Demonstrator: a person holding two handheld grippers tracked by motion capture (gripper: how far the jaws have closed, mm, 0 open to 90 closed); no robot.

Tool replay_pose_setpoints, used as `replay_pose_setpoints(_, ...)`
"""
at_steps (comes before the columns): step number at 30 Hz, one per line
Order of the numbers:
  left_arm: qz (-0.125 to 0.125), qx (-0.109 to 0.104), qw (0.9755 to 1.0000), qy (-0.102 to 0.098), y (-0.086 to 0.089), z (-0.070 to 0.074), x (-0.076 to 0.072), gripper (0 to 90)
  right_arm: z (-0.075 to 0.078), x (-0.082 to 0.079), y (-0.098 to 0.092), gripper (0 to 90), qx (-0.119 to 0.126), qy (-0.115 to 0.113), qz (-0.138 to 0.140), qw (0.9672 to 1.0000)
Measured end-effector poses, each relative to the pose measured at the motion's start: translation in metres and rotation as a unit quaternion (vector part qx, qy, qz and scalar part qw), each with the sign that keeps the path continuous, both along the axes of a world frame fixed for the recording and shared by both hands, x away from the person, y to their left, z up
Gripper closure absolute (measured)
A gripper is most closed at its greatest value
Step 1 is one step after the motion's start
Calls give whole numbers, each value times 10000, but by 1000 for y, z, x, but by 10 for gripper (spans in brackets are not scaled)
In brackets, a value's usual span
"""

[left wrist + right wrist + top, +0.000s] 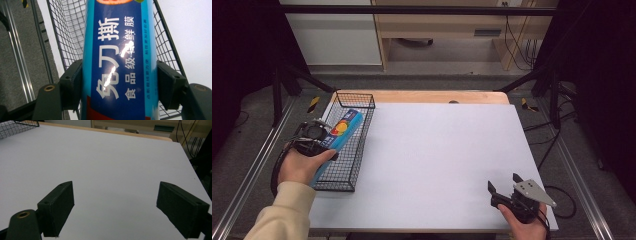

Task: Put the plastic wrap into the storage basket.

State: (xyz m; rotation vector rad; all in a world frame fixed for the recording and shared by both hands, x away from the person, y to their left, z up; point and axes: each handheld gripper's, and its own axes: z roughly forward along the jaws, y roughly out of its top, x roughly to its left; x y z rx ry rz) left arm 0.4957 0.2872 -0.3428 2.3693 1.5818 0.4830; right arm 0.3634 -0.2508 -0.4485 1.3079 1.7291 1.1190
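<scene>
Box: long blue carton (341,131) with white print and an orange-red picture at its far end, clamped crosswise between the left gripper's pads; its far end runs ahead of the jaws and its near end passes back under the hand.
Left gripper: (328,144) closed on the box; in the left gripper view a black pad (71,83) presses each long side of the carton (117,62).
Left hand: (302,165) wrapped round the gripper's body, cream sleeve behind it.
Basket: black wire basket (357,145) straight under and ahead of the left gripper; the box lies along its length, over its left side. Whether the box touches the mesh, I cannot tell.
Basket in left gripper view: mesh walls (67,32) show on both sides of the carton, beyond the pads.
Right gripper: (503,184) jaws wide apart, nothing between them, well apart from the box.
Right hand: (524,225) grasps that gripper from behind.
Table: white sheet (105,165) beneath and ahead of the right gripper's pads (58,205); basket corner (17,126) far off to their left.
</scene>
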Motion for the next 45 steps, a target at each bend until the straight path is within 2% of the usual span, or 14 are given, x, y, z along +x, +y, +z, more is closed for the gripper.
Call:
replay_pose_setpoints(7,90,62,9999,74,-2,-2,5,322,0,0,0,146,40,24,-4,10000)
replay_pose_setpoints(10,107,180,9997,114,-5,-4,7,322,0,0,0,146,35,14,-13,10000)
replay_pose_setpoints(18,185,169,9995,198,-9,-7,11,322,0,0,-1,146,41,16,-16,10000)
replay_pose_setpoints(24,189,248,9993,223,-9,-9,12,322,0,0,-1,146,50,16,-13,10000)
replay_pose_setpoints(35,214,201,9992,262,-7,-12,11,322,0,0,-1,146,51,16,-18,10000)
replay_pose_setpoints(42,248,318,9986,354,-7,-15,14,322,0,0,-1,146,62,32,-12,10000)
replay_pose_setpoints(45,258,306,9984,390,-7,-16,14,322,0,0,-1,146,63,32,-14,10000)
